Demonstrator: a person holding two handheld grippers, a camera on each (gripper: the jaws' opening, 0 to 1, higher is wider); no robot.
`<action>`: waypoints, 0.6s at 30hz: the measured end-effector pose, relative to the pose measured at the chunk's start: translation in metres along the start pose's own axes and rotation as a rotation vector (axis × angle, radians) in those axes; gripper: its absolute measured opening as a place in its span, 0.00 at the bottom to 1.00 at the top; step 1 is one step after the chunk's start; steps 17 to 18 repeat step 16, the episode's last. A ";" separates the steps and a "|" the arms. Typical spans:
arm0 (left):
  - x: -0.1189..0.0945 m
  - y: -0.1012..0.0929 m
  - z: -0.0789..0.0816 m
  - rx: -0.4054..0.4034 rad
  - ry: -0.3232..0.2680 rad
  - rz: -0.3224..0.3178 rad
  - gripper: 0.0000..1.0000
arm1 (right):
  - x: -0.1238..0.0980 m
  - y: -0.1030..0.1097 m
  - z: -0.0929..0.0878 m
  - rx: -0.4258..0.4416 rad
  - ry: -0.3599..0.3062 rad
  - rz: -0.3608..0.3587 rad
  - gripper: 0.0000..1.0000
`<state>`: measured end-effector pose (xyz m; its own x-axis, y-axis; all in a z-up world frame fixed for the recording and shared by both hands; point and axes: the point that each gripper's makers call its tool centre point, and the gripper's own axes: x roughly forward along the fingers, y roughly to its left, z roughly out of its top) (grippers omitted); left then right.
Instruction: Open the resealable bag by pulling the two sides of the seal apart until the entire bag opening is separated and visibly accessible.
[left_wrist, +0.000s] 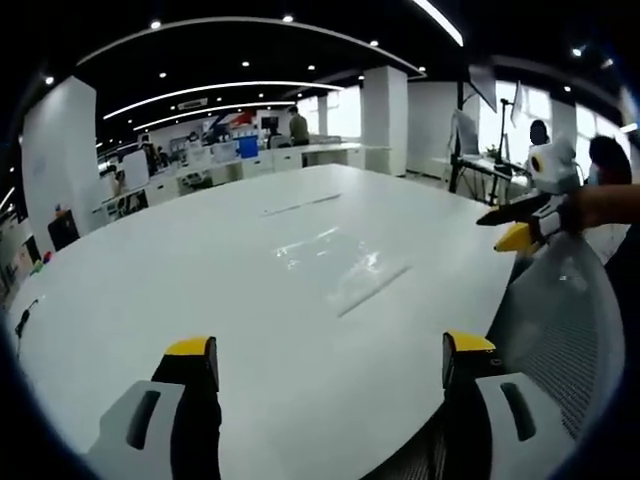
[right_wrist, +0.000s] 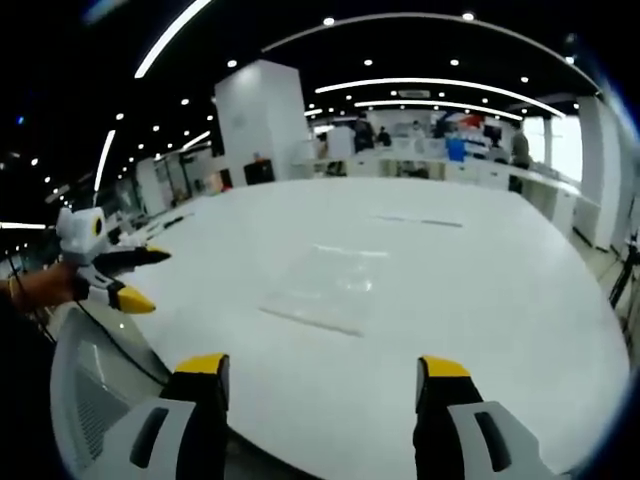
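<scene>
Big white counter out front with the clear bag lying flat near the middle, seal strip along its near edge, nothing touching it; same bag from the other side too. Mesh chair back tucked at the counter edge, just under the grippers. Left gripper jaws spread wide and empty, right gripper same deal, each one well short of the bag, hovering over the near edge.
</scene>
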<state>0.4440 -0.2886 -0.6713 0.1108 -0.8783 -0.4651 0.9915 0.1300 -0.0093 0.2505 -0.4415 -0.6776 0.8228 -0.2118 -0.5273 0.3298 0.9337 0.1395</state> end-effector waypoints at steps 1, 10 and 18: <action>0.000 0.000 0.000 0.001 0.001 -0.001 0.90 | 0.000 0.000 0.000 0.000 0.000 0.000 0.75; 0.003 0.001 0.000 0.025 0.018 -0.007 0.90 | 0.002 -0.001 0.000 0.014 -0.002 0.004 0.75; 0.005 0.002 0.001 0.019 0.016 -0.009 0.89 | 0.004 -0.003 -0.002 0.014 0.008 0.006 0.74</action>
